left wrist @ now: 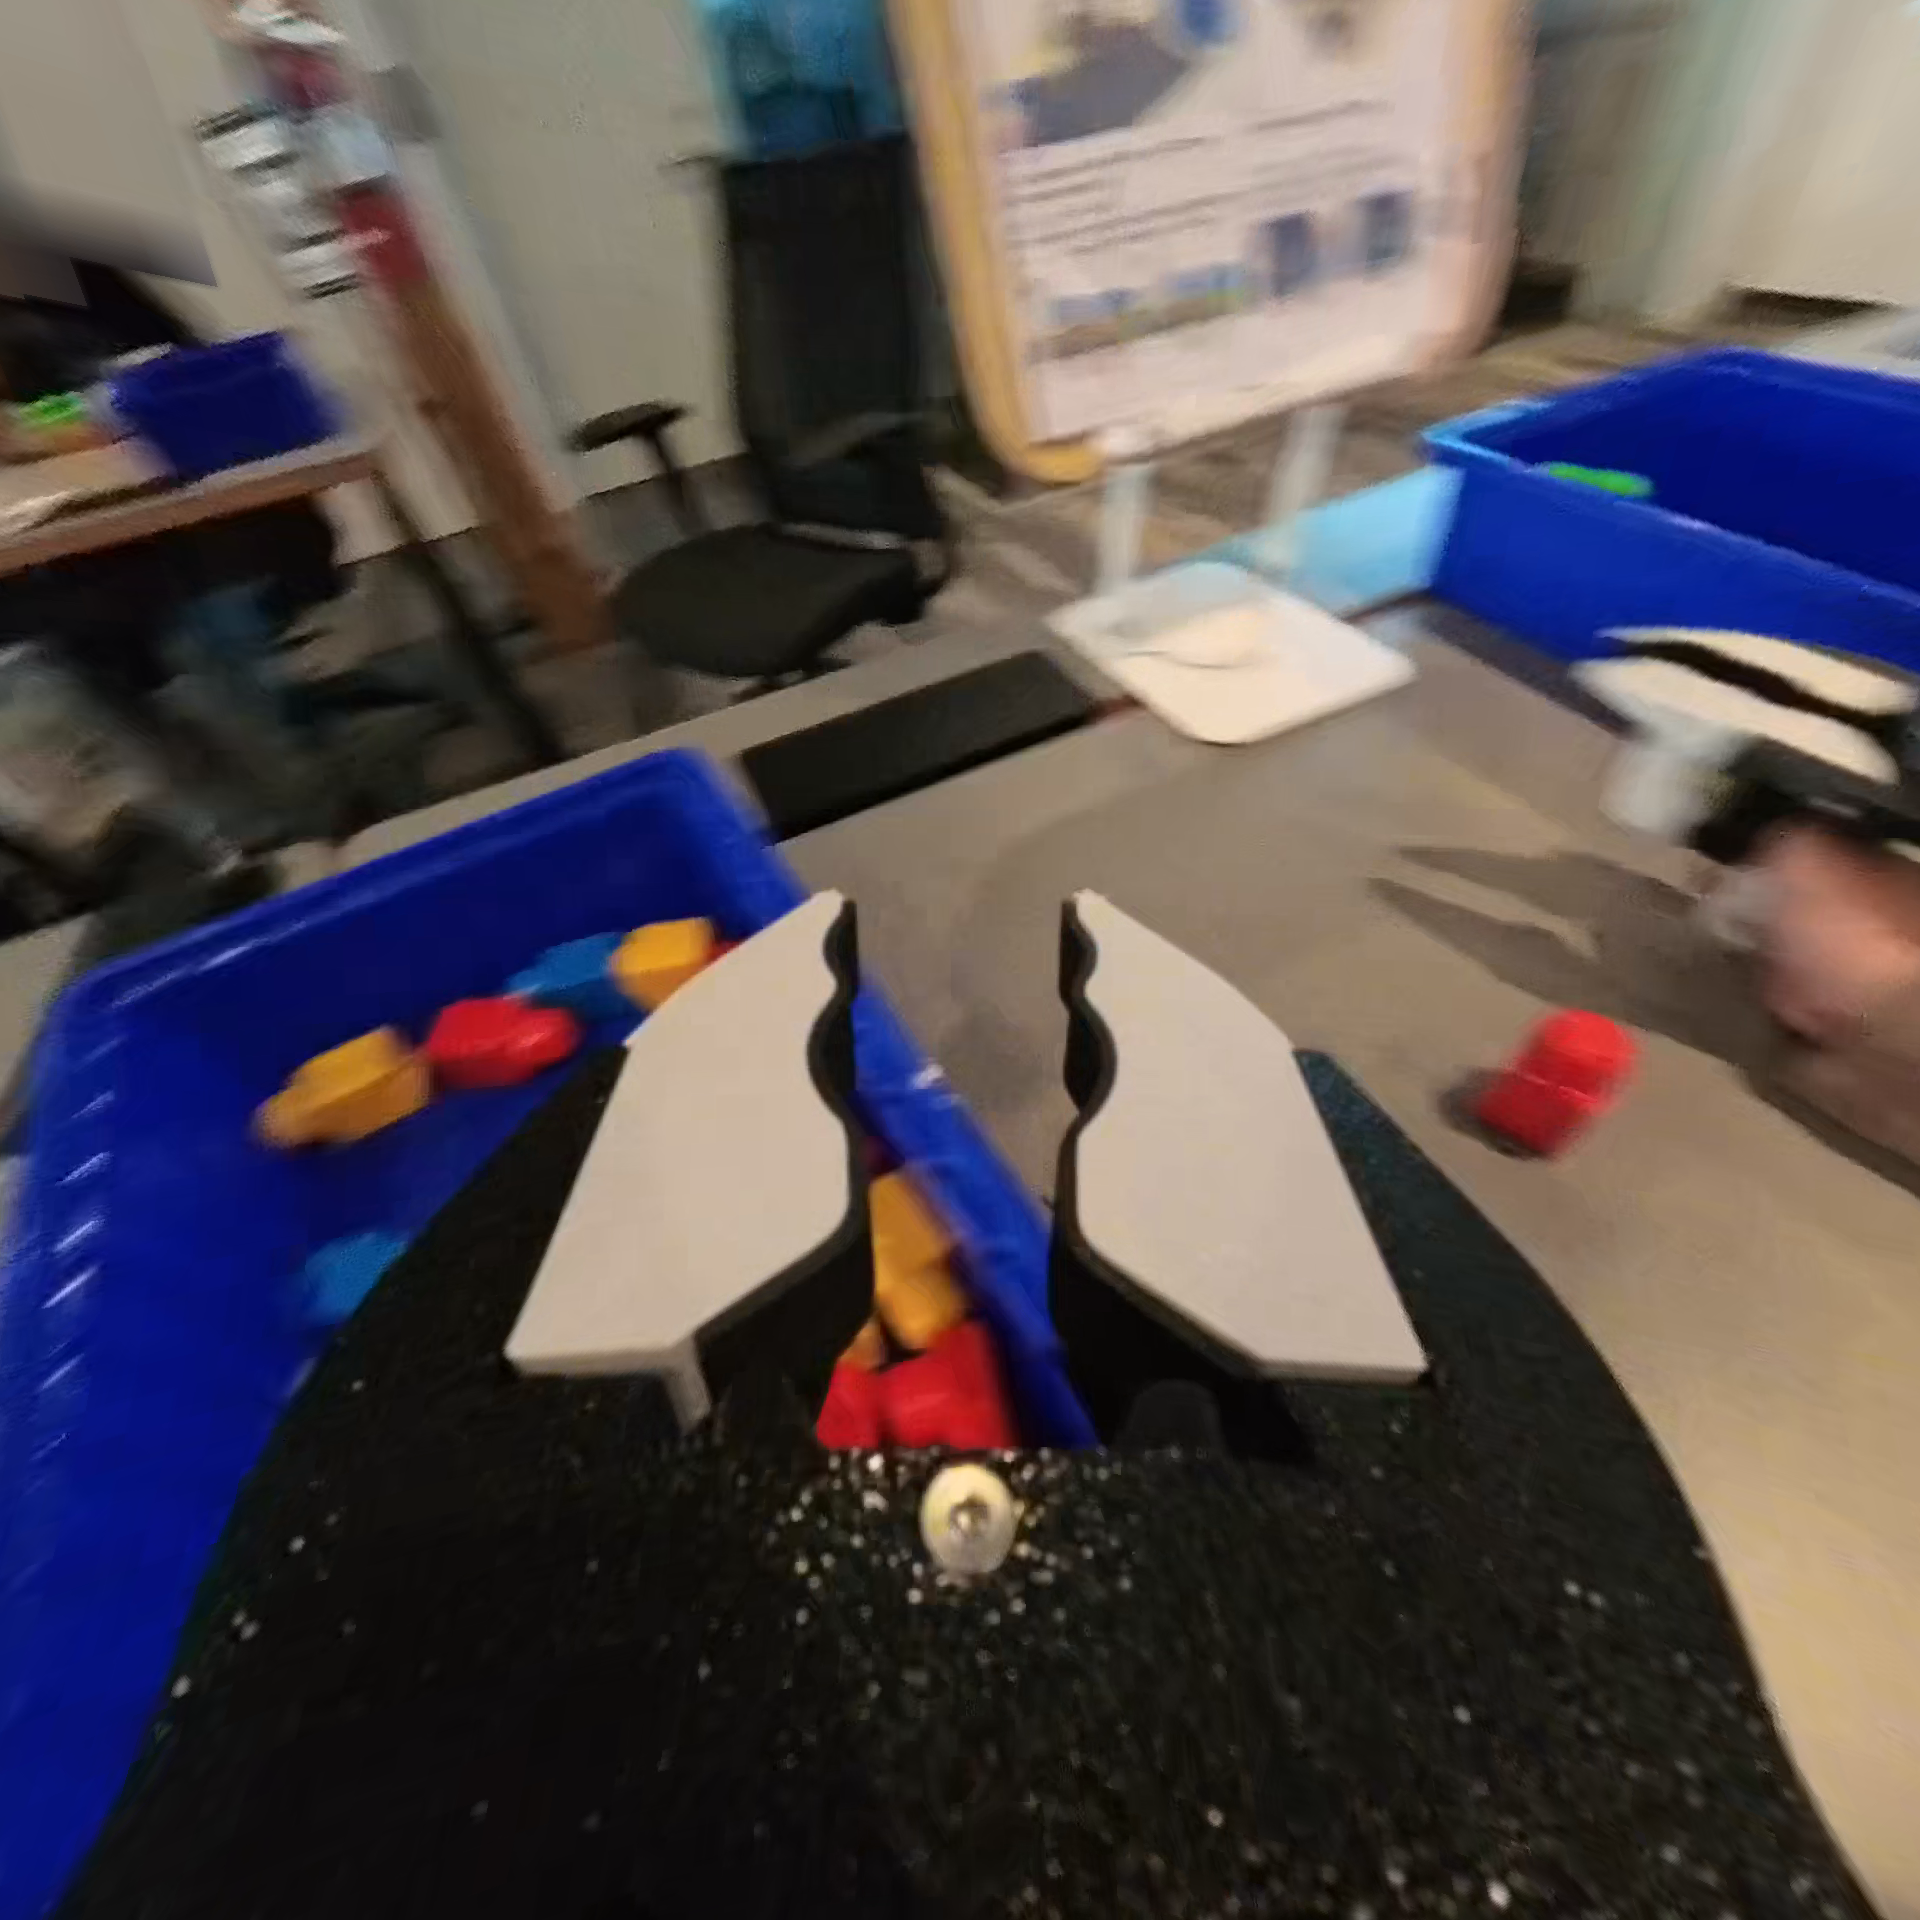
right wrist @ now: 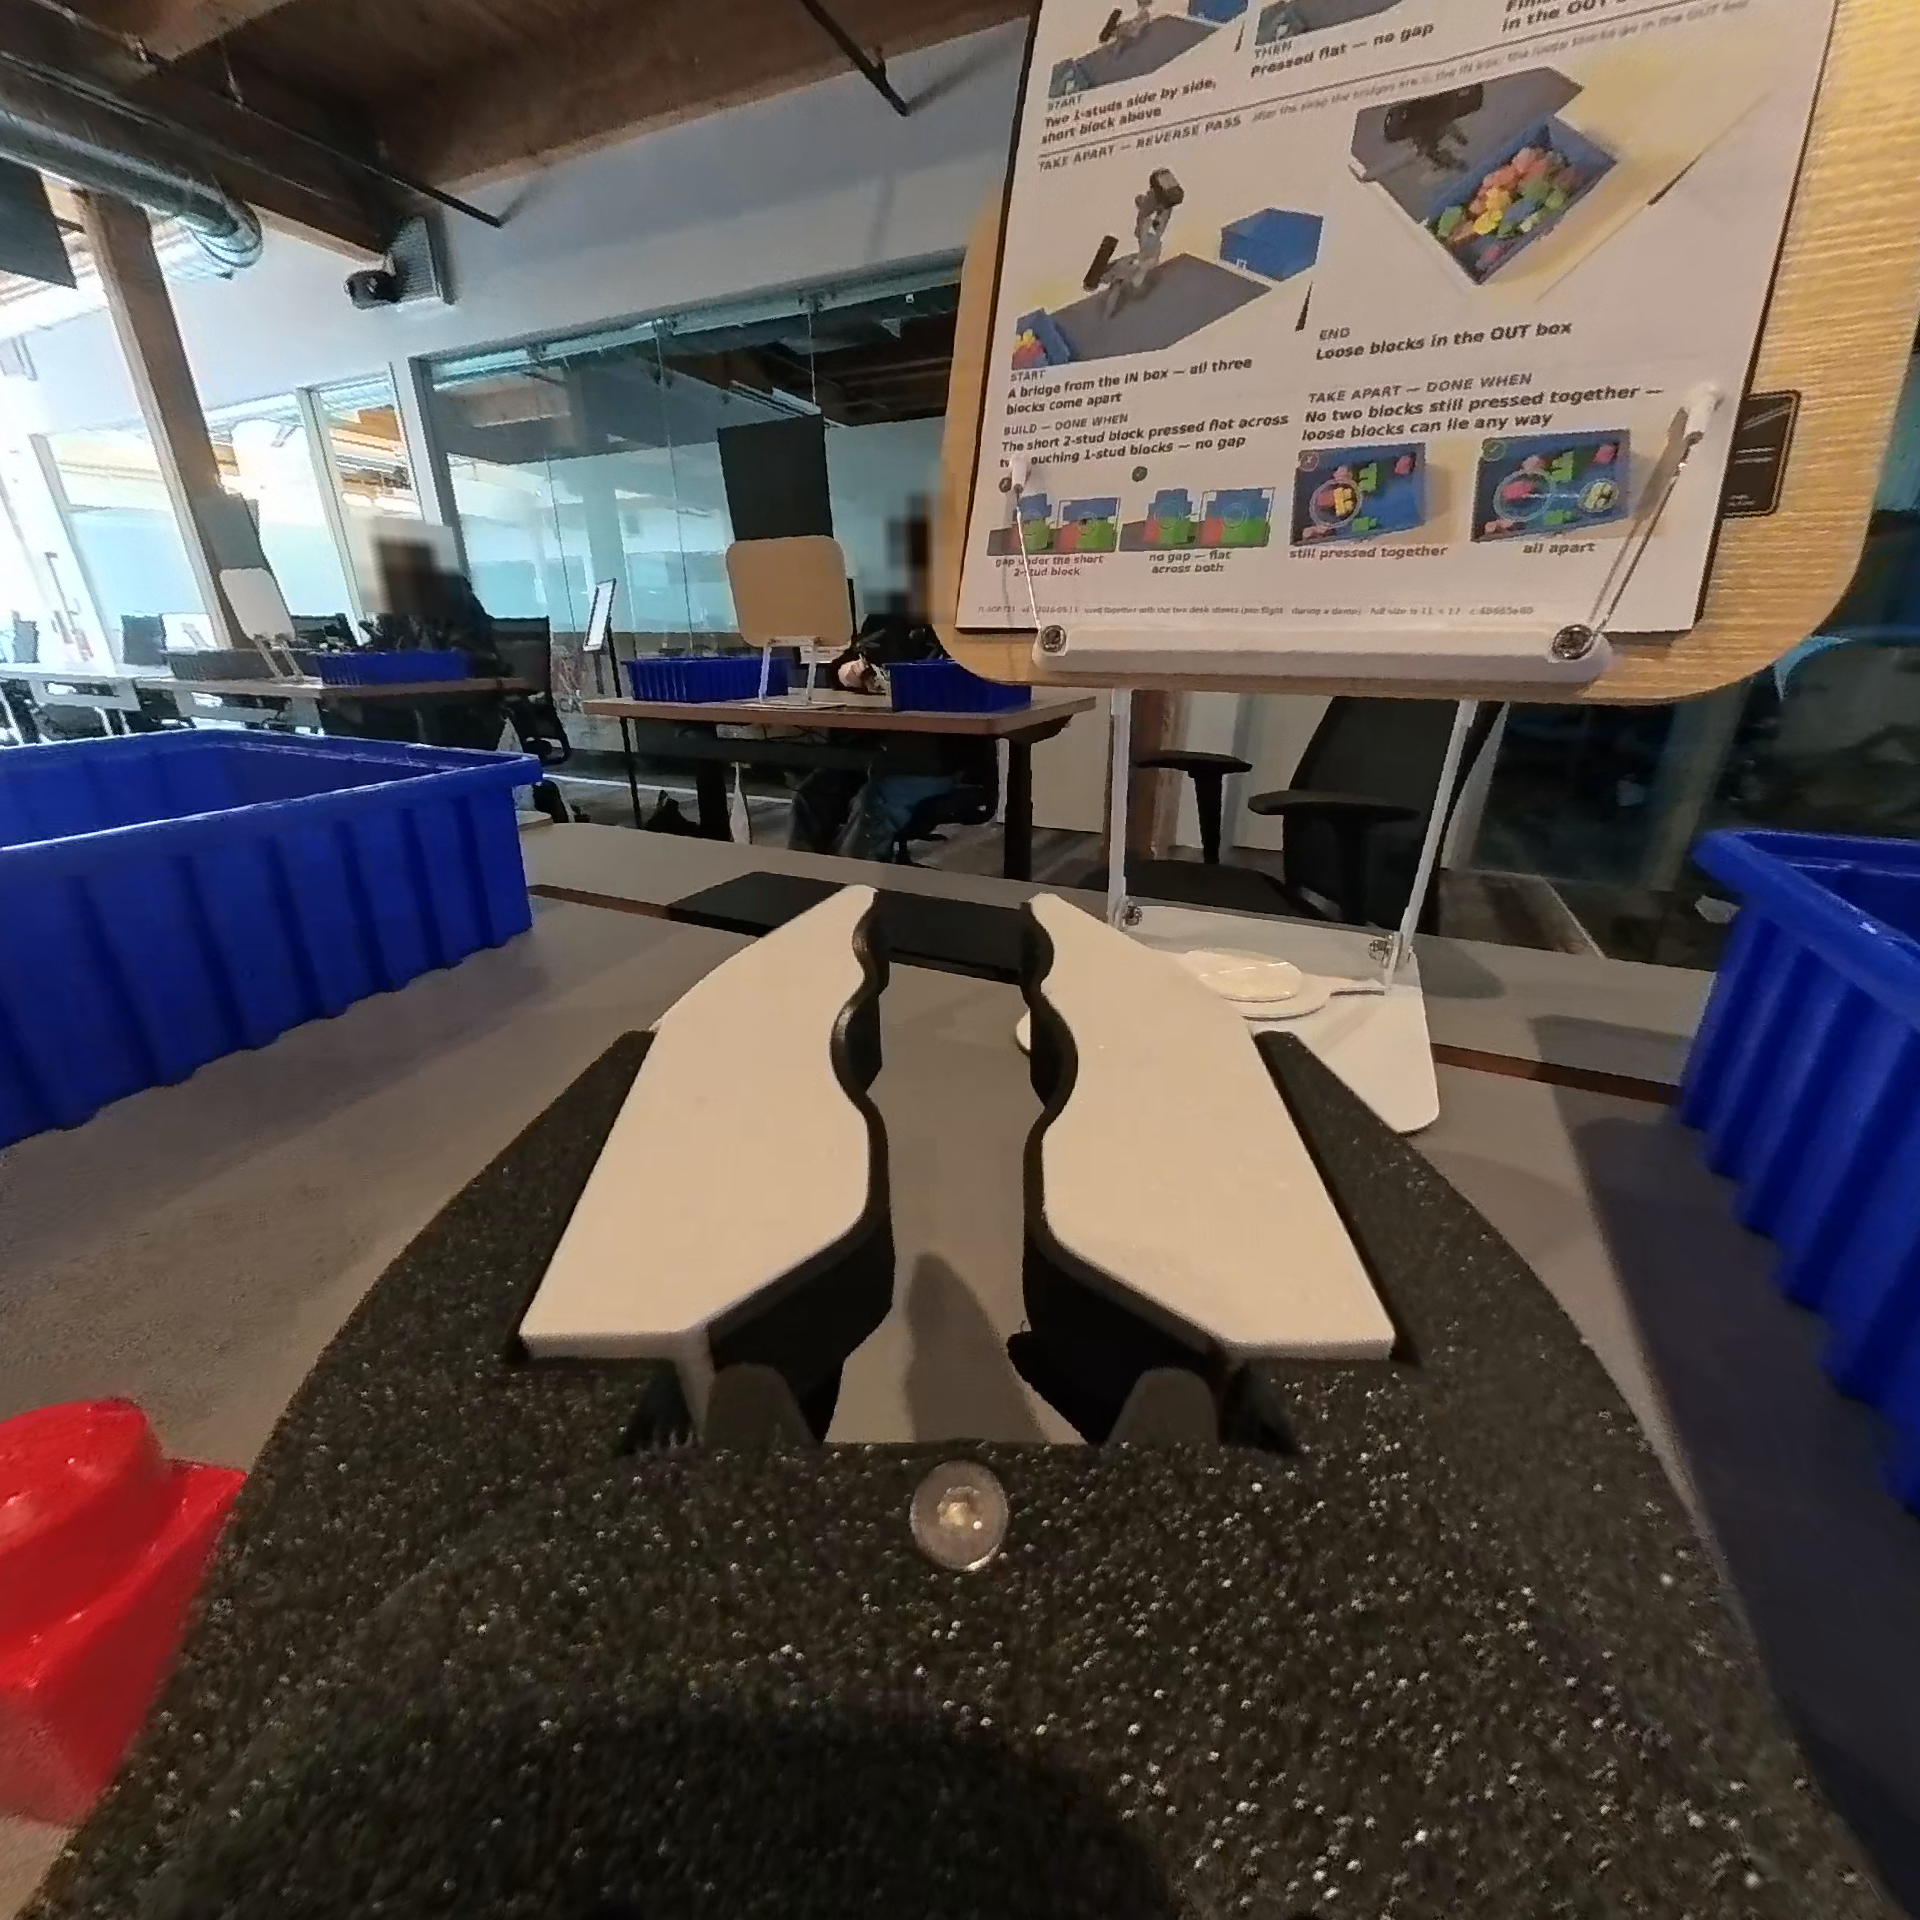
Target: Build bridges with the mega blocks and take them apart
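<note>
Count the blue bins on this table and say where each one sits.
2. One blue bin on the left holds the loose blocks, under the left gripper. The other blue bin sits at the table's right edge. Further bins stand on background desks.

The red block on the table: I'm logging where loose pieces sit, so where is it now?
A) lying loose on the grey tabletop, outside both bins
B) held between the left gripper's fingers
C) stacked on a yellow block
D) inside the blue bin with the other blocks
A: the red block lies alone on the grey table, right of the blue bin, and the left gripper is open and empty.
</note>
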`<state>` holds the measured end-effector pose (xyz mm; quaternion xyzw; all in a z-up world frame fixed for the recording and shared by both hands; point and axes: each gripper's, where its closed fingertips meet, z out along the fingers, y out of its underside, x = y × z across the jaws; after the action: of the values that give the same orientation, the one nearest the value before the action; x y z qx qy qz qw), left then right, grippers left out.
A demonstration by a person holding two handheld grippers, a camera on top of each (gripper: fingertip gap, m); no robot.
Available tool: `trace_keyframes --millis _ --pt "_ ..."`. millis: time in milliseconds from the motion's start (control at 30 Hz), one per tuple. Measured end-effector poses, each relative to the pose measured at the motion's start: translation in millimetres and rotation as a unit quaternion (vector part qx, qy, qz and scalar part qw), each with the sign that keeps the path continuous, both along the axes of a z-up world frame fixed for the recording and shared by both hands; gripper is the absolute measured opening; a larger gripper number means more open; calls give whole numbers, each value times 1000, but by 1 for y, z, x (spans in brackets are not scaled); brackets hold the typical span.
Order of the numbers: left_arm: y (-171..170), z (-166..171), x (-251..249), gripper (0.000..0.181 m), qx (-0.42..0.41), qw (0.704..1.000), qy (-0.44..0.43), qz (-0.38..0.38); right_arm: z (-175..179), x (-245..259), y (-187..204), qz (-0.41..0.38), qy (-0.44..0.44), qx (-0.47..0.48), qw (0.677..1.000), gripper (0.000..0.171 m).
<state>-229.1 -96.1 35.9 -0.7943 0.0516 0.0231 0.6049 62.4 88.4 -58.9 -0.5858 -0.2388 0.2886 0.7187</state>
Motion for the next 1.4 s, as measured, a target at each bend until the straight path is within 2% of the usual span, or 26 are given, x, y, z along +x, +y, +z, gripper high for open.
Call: trace_keyframes --millis 100,233,367,600,800,867,900,933,1033,1133,1200,1267,1333,1400 --pt "8 -13 -91 39 -28 994 -18 100 -1 -3 -2 5 -1 -1 1000 24" --pt "27 -75 -171 58 -163 968 -22 189 -2 -8 -3 10 -7 1 1000 24" --pt "43 -131 -206 83 -273 933 -23 233 -2 -10 -4 12 -10 1 1000 23" --pt "47 -176 -231 100 -377 876 -18 299 0 -9 -2 12 0 -1 1000 23" --pt "43 -188 -236 97 -408 852 14 327 2 -10 -2 16 8 -3 1000 23" --pt "34 -197 -238 85 -434 835 30 338 2 -9 -2 16 12 -4 1000 23" --pt "31 -199 -240 70 -437 831 35 342 2 -9 -2 16 14 -6 1000 23" --pt "30 -199 -240 49 -435 832 40 342 2 -9 -1 17 15 -7 1000 23" --pt "31 -193 -234 44 -431 841 75 318 2 -9 -1 18 18 -9 1000 23" --pt "54 -153 -206 33 -344 892 119 269 2 -10 -2 23 18 -10 1000 23" --pt "72 -112 -158 32 -257 938 122 198 3 -13 -5 39 21 -7 999 24" --pt "80 -71 -95 31 -175 969 132 112 8 -23 -16 92 28 4 995 28" --pt "78 -42 -30 31 -111 982 153 24 15 -37 -35 175 41 9 984 31" --pt "71 -30 28 30 -74 983 160 -56 23 -47 -59 274 61 6 960 32"
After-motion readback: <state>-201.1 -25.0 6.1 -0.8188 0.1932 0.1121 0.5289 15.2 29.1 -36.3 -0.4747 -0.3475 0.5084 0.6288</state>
